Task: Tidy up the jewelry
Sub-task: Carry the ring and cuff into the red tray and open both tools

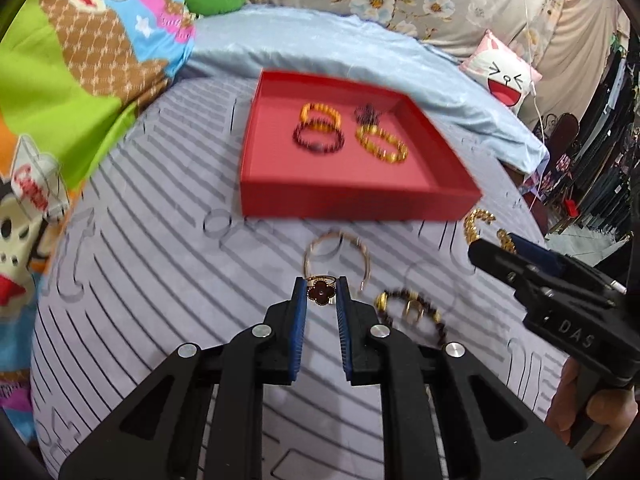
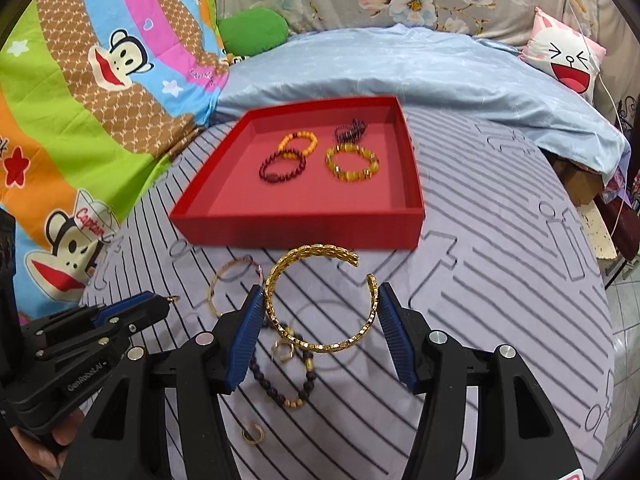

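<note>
My left gripper (image 1: 321, 294) is shut on a gold ring with a dark red clover face (image 1: 320, 292), held above the striped bedsheet. My right gripper (image 2: 322, 300) is shut on a wide gold open cuff bangle (image 2: 320, 300), its blue pads (image 2: 250, 332) pressing both sides. A red tray (image 2: 304, 224) lies beyond both, holding an orange bead bracelet (image 2: 298, 142), a dark red one (image 2: 282, 168), a yellow one (image 2: 352, 162) and a dark crumpled piece (image 2: 350, 128). On the sheet lie a thin rose-gold bangle (image 1: 336, 256) and a dark bead bracelet (image 2: 280, 372).
Two small gold rings (image 2: 282, 350) (image 2: 254, 434) lie on the sheet near the dark bracelet. A cartoon monkey quilt (image 2: 80, 120) borders the left, a light blue blanket (image 2: 400, 68) lies behind the tray, and a white smiling pillow (image 2: 568, 64) sits at the far right.
</note>
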